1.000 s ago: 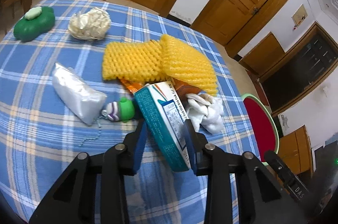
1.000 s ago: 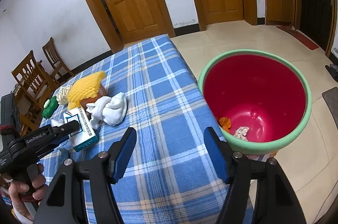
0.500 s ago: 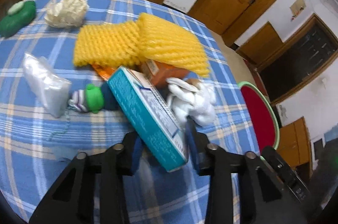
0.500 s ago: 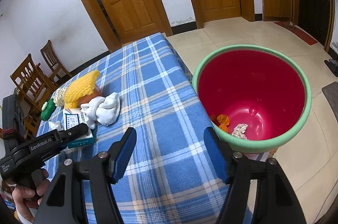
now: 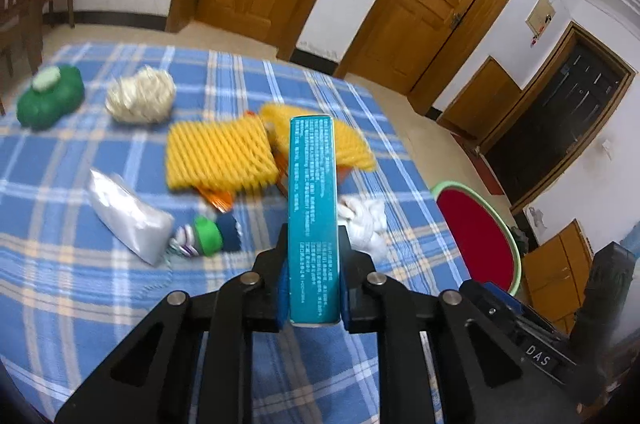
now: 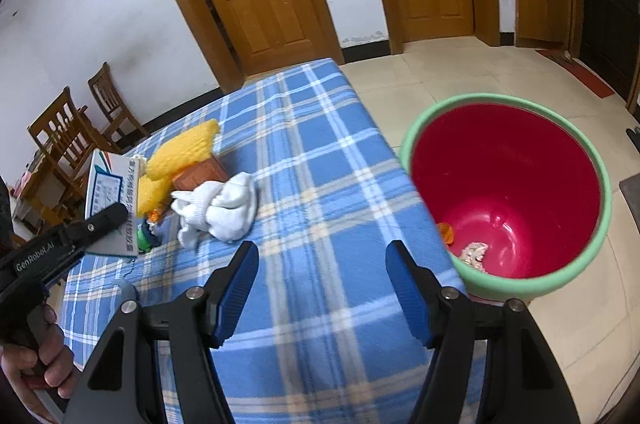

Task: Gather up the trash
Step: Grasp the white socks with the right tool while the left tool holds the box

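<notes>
A teal box [image 5: 313, 220] sits on edge between the two pads of the left gripper [image 5: 313, 288], which is closing and pinching the box's near end. The box's long axis runs straight ahead from the gripper, and the far end rises clear of the desk [image 5: 80, 304], so the box appears lifted rather than resting. In the right wrist view the same box [image 6: 112, 200] shows its white printed face, tilted up, with the left gripper's black finger across its lower part.

All places here are given from the box. The red bin [image 5: 476, 236] with a green rim stands on the floor off the desk's edge, ahead and to the right in the left wrist view. This is the relation the coming move seems to turn on: the box probably has to travel rightward across the desk edge to reach the bin.

The right gripper [image 6: 322, 288] is released, its blue pads wide apart with nothing between them. It hangs over the desk between the box and the bin [image 6: 508, 184], nearer the bin than the left gripper is.

Just beyond the box lie yellow foam netting [image 5: 220, 156] and a white cloth [image 5: 366, 224]. Further left are a clear bag [image 5: 128, 220] and a green toy [image 5: 206, 236].
</notes>
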The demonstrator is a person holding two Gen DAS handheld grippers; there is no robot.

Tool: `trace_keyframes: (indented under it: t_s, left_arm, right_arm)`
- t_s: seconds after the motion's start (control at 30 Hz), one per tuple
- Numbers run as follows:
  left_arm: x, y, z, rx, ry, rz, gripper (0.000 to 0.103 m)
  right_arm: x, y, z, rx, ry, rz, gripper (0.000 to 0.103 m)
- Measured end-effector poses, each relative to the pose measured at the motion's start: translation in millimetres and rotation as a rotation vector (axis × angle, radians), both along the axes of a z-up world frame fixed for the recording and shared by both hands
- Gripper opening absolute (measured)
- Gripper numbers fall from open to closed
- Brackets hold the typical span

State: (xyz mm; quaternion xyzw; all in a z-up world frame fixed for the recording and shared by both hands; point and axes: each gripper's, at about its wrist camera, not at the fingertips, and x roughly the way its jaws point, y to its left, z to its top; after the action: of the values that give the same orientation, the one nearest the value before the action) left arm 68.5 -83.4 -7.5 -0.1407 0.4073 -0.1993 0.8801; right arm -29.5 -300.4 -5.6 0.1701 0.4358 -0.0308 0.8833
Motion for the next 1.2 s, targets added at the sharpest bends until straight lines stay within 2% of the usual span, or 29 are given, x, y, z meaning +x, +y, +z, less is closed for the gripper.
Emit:
trace_keyframes:
  t_s: [0.3,0.63,0.9,1.07,1.2]
  left_arm:
    - [9,27,17,0.08,-0.076,0.1,0.018]
    - [25,55,4,0.14,-0.046,0.198,0.018]
    - [36,61,-7,0.153,-0.025,0.219,0.018]
    - [35,58,-6,0.153,-0.026,0.215,0.018]
    - [34,57,-4,0.151,-0.028,0.212,0.018]
  right_arm:
    - [31,31,-2,0.001,0.002,0.079,0.069]
    - [69,62,-22,0.005,0.047,0.159,0.069]
    - [81,73,-29,-0.001,0.041,0.191,0.067]
    - [82,76,-29,0.02,0.035,0.217,0.039]
    - [77,79,-29,0.013,0.026,0.231,0.028]
